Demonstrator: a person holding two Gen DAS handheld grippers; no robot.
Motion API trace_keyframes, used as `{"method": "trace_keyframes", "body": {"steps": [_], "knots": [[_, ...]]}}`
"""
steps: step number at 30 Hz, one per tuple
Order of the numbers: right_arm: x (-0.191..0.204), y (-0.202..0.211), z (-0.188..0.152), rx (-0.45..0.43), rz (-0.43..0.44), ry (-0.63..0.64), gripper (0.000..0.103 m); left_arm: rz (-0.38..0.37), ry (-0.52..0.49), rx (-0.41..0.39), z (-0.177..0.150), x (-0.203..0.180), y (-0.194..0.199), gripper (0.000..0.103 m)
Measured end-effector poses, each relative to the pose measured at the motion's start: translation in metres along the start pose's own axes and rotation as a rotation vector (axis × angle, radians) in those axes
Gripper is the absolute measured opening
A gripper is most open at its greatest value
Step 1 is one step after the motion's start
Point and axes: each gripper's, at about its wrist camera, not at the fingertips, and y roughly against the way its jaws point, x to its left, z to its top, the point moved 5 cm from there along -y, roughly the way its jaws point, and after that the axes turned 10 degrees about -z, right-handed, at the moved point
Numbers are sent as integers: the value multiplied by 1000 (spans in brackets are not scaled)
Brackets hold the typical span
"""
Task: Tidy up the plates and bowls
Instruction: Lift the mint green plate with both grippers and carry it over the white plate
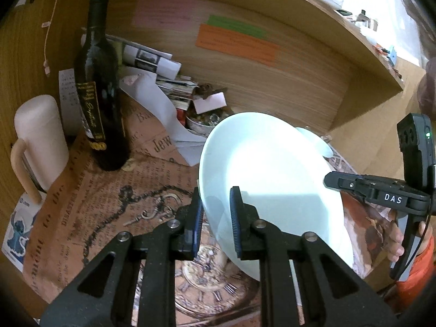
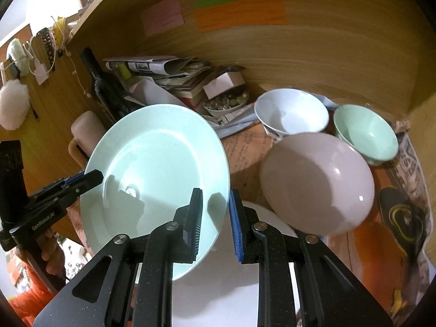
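Both grippers straddle opposite rims of one smooth, glossy, pale green plate [image 2: 158, 169], tilted above the printed paper mat [image 1: 90, 212] at the centre of both frames: the left gripper [image 1: 216, 223] has narrow jaws with ribbed blue pads on either face of the near rim, and the right gripper [image 2: 215, 218] does the same on the far side. Whether either truly clamps is unclear. At right in the right wrist view sit three round glazed bowls: pink [image 2: 316, 182], white [image 2: 291, 111], green [image 2: 366, 133].
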Motion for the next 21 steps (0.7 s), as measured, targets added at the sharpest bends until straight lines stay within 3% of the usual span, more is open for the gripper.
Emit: {"method": "trace_keyframes", "body": {"steps": [21], "knots": [[-35, 11, -56, -8, 0, -116, 18, -42, -11, 96, -40, -27, -11, 18]]}}
